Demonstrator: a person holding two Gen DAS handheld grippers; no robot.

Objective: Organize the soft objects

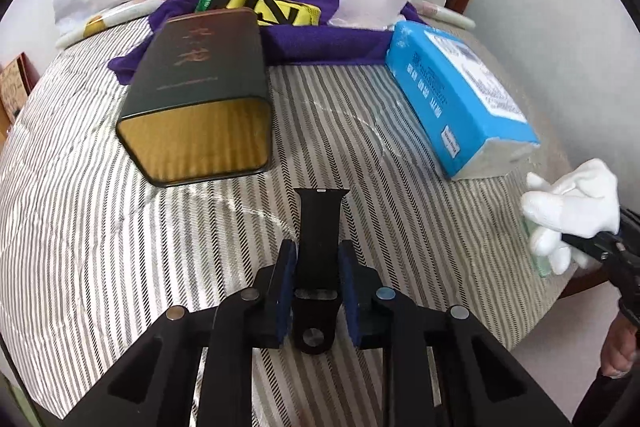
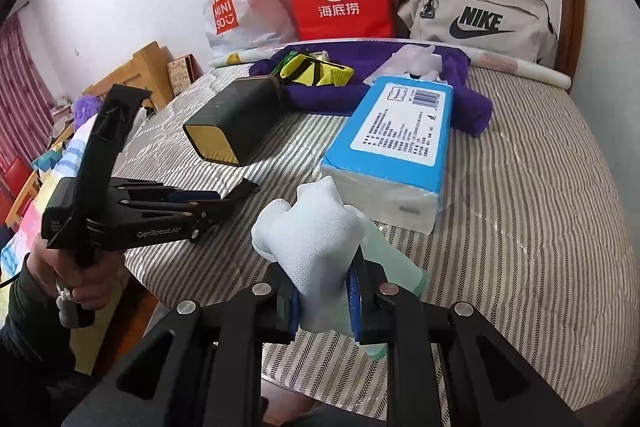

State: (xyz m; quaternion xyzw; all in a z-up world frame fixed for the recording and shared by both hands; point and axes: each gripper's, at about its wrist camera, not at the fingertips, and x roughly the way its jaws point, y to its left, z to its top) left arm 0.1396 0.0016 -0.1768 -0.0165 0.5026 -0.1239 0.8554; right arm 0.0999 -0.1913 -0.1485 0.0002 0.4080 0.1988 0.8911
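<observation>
- Left wrist: my left gripper (image 1: 318, 259), jaws nearly shut on the black strap (image 1: 320, 223) lying on the striped worktop (image 1: 400, 227). Grasp step; next, lift it clear.
- Right wrist: right gripper (image 2: 324, 291), jaws clamped on the white sock (image 2: 316, 247), held above the worktop's near edge. Needs a drop spot, maybe the purple towel (image 2: 472, 107).

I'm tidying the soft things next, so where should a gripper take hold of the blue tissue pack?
Probably across the short white end of the blue tissue pack, coming from the near table edge: it lies flat, that end faces the right gripper, and its long sides are wide.
</observation>
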